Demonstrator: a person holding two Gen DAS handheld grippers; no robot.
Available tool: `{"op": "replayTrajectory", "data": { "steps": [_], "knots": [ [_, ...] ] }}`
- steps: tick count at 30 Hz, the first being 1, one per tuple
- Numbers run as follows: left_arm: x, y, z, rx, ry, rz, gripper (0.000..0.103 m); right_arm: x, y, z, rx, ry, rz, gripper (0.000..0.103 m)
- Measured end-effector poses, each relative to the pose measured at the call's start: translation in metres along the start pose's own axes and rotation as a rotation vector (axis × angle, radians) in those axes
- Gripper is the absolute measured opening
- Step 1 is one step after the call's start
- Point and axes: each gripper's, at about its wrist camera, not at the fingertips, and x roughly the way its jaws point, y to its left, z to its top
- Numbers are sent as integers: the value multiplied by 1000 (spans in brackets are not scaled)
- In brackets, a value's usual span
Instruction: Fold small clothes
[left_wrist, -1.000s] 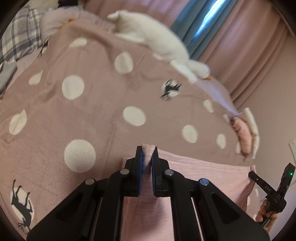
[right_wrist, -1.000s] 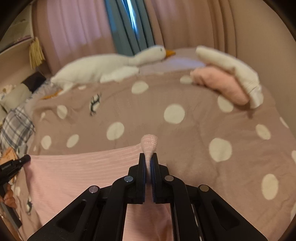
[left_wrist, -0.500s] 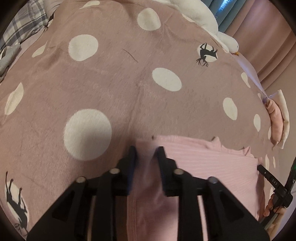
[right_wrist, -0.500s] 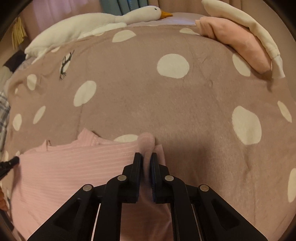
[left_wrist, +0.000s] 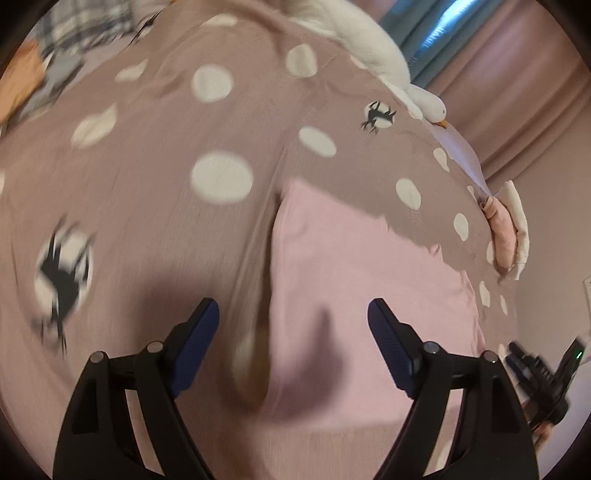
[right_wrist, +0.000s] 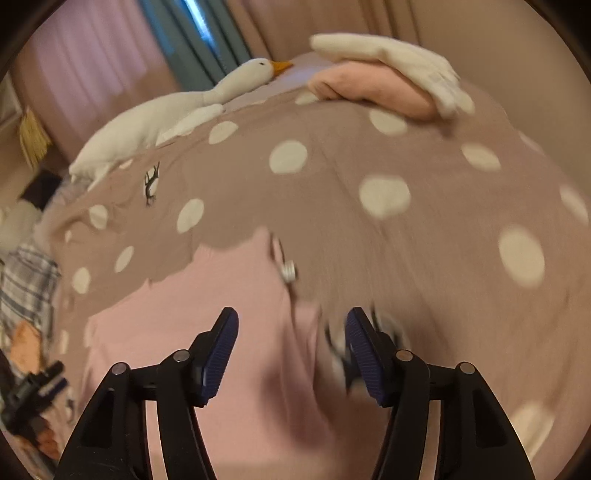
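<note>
I find the left tool (left_wrist: 293, 319) with its jaws wide apart and nothing between them, poised over the left edge of the pink garment (left_wrist: 354, 280). The right tool (right_wrist: 291, 328) is likewise spread and empty, over the garment's right edge. The garment lies flat on the spotted bedspread (left_wrist: 155, 177), released from both sides.

Risks noted:
- Both views are smeared by motion, so I cannot judge how neatly the fold sits; the far edge looks uneven and may need squaring.
- A small metal fitting (right_wrist: 287, 271) shows at the garment's right edge; a jaw could snag it on the next grasp.
- The bedspread is soft and close in colour to the garment; in my judgement a low pinch could gather both layers and drag the fold apart.
- Folded clothes (right_wrist: 373, 88) and a toy goose (right_wrist: 173, 114) lie well apart, no hazard
</note>
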Motion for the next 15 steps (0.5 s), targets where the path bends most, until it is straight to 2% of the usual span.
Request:
{"op": "replayTrajectory", "data": {
  "steps": [4, 8, 10, 13, 15],
  "knots": [
    [-2, 9, -26, -41, 4, -9, 82, 9, -12, -34, 32, 47, -9, 61],
    [5, 10, -49, -77, 45, -69, 81, 23, -19, -61, 122, 110, 67, 61],
    [11, 4, -57, -73, 58, -91, 81, 28, -17, -66, 136, 93, 78, 61],
    [29, -6, -59, -55, 72, -173, 81, 34, -10, -61, 145, 69, 117, 61],
    [41, -11, -57, -70, 58, -179, 79, 43, -7, -56, 163, 65, 172, 61]
  ]
}}
